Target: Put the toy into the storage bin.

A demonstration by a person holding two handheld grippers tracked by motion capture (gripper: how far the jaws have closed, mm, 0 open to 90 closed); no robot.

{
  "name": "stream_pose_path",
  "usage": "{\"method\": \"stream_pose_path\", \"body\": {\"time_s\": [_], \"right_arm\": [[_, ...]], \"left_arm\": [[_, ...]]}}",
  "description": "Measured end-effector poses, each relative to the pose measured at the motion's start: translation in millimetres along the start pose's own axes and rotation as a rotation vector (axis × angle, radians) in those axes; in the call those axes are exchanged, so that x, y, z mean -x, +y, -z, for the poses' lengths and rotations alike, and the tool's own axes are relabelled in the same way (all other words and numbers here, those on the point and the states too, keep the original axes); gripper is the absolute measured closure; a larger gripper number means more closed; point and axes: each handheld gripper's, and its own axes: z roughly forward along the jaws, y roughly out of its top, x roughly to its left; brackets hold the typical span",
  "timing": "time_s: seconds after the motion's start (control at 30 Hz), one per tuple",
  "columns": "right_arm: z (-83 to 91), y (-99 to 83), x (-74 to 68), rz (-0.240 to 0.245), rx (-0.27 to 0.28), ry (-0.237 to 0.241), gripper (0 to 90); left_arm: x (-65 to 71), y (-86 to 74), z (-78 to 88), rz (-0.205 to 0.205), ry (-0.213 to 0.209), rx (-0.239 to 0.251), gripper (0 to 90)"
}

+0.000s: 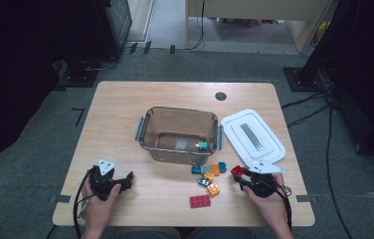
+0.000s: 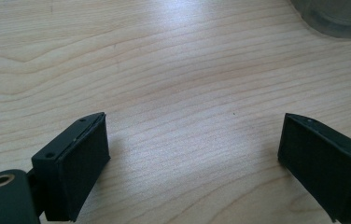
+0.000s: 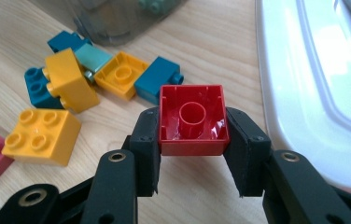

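Note:
A red square brick (image 3: 192, 122) sits upside down, hollow side up, between the jaws of my right gripper (image 3: 192, 137), which is shut on it just above the table. In the high view that red brick (image 1: 237, 171) and the right gripper (image 1: 241, 177) are at the front right, beside the white lid. At the front left my left gripper (image 1: 128, 180) rests low over bare wood; its jaws (image 2: 192, 140) stand wide open with nothing between them.
A clear smoky bin (image 1: 147, 132) stands mid-table with a teal brick (image 1: 203, 146) inside. Its white lid (image 1: 274, 144) lies to the right. Several loose bricks lie in front of the bin: yellow (image 3: 40, 136), teal (image 3: 157, 79), orange (image 1: 213, 189), and a flat pink plate (image 1: 200, 200).

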Motion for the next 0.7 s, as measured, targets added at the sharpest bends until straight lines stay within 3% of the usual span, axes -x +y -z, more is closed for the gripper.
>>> {"method": "stream_pose_path", "body": {"time_s": [0.4, 0.7], "right_arm": [[14.5, 28.6, 10.1, -0.024, 0.036, 0.014, 60.1], [29.0, 60.8, 15.0, -0.009, 0.065, 0.008, 60.0]], "left_arm": [[0.0, 0.0, 0.0, 0.000, 0.000, 0.000, 8.3], [0.0, 0.0, 0.0, -0.001, 0.000, -0.001, 8.3]]}}
